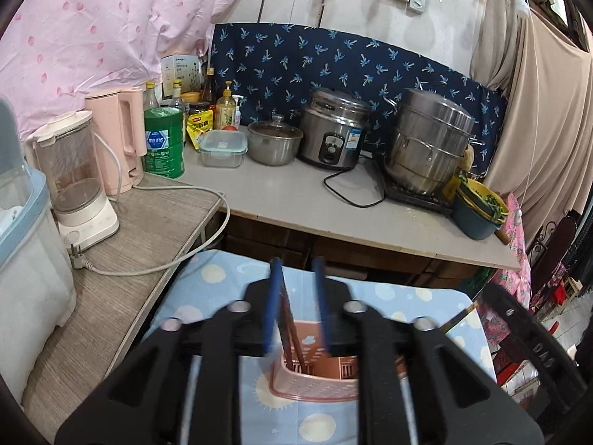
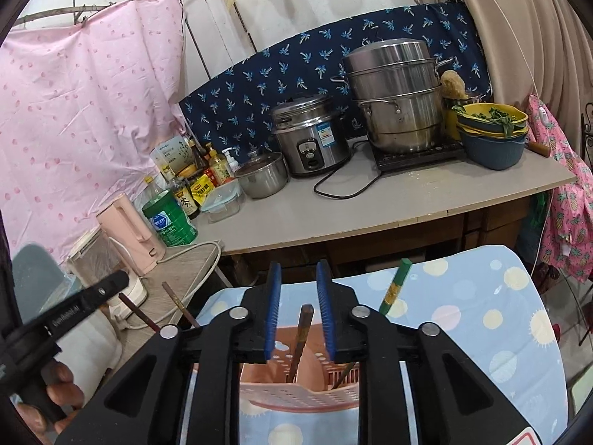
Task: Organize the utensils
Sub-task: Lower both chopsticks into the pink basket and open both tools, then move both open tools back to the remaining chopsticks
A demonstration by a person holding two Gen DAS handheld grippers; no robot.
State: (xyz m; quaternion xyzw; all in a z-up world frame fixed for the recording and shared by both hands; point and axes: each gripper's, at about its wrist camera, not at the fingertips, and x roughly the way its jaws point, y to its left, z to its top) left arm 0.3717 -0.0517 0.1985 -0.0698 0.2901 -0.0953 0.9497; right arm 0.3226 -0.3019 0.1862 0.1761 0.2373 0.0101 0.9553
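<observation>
A pink perforated utensil basket (image 1: 315,378) stands on the blue dotted cloth, below both grippers; it also shows in the right wrist view (image 2: 296,389). My left gripper (image 1: 296,307) is open above it, with dark brown chopsticks (image 1: 291,337) between its blue pads, resting in the basket; I cannot tell if a pad touches them. My right gripper (image 2: 298,311) is open above the basket, with a brown chopstick (image 2: 302,333) standing in the basket between its pads. A green chopstick (image 2: 396,285) lies on the cloth to the right. Two more brown sticks (image 2: 178,307) rise at the left, near the other gripper.
A grey counter (image 1: 315,204) behind holds a rice cooker (image 1: 333,129), a steamer pot (image 1: 426,148), a lidded pot (image 1: 274,141), bottles and a green can (image 1: 163,141). A pink kettle (image 1: 118,137), a blender (image 1: 74,178) and a loose cord (image 1: 166,259) sit on the left table.
</observation>
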